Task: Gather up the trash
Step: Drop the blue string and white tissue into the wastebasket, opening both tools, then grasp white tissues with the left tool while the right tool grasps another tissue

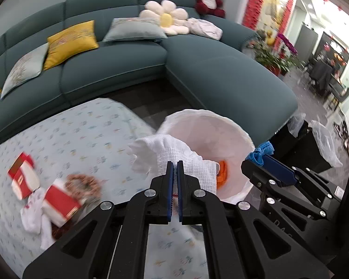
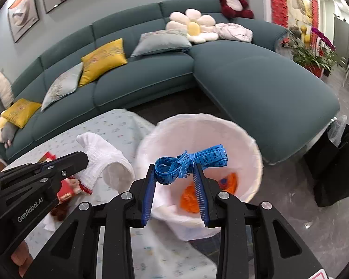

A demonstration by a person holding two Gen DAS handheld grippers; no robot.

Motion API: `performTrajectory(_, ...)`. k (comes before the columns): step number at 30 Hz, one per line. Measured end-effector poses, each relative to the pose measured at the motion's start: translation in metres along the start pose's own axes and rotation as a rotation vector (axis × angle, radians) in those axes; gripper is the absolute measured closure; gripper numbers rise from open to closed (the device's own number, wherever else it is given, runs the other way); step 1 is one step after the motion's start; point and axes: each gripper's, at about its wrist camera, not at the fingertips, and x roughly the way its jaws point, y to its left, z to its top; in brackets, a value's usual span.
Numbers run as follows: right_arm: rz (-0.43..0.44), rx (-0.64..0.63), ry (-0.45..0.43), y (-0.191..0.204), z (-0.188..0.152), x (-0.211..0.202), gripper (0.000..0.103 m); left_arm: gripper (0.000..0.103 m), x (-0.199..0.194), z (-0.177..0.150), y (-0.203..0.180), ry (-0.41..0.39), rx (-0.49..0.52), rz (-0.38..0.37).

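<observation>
My left gripper (image 1: 175, 162) is shut on a white knitted sock (image 1: 174, 155) with a red cuff, held at the near-left rim of a white-lined trash bin (image 1: 221, 121). In the right wrist view the sock (image 2: 104, 158) hangs from the left gripper's tip (image 2: 82, 160). My right gripper (image 2: 174, 169) is shut on a knotted blue measuring tape (image 2: 190, 160), held over the bin (image 2: 197, 125). Orange scraps (image 2: 190, 197) lie in the bin's bottom. The right gripper also shows in the left wrist view (image 1: 263, 157).
A table with a light patterned cloth (image 1: 69, 134) carries red-and-white boxes (image 1: 23, 176), a brown ring-shaped item (image 1: 83, 183) and a white cloth (image 1: 35, 218). A teal sectional sofa (image 2: 256, 81) stands behind. Black bags (image 2: 337, 167) stand on the floor at right.
</observation>
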Motion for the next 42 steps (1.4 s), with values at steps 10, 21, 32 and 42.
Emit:
performTrajectory(10,-0.034,0.053,0.029,-0.04,0.017,0.032,0.071,0.098,0.043,0.017,-0.036,0.042,0.055,-0.041)
performTrajectory(21,-0.046,0.071,-0.001,-0.038,0.026,0.028,0.058,0.065,0.039,0.02,-0.019,0.04,0.005,0.009)
performTrajectory(32,-0.004,0.003,-0.019,0.008,0.022,0.004,0.05,0.048,-0.002,0.001,0.029,-0.006,-0.058,0.093)
performTrajectory(42,0.069,-0.057,0.008,0.073,0.002,-0.006,0.044,0.041,-0.034,-0.035,0.101,-0.001,-0.169,0.171)
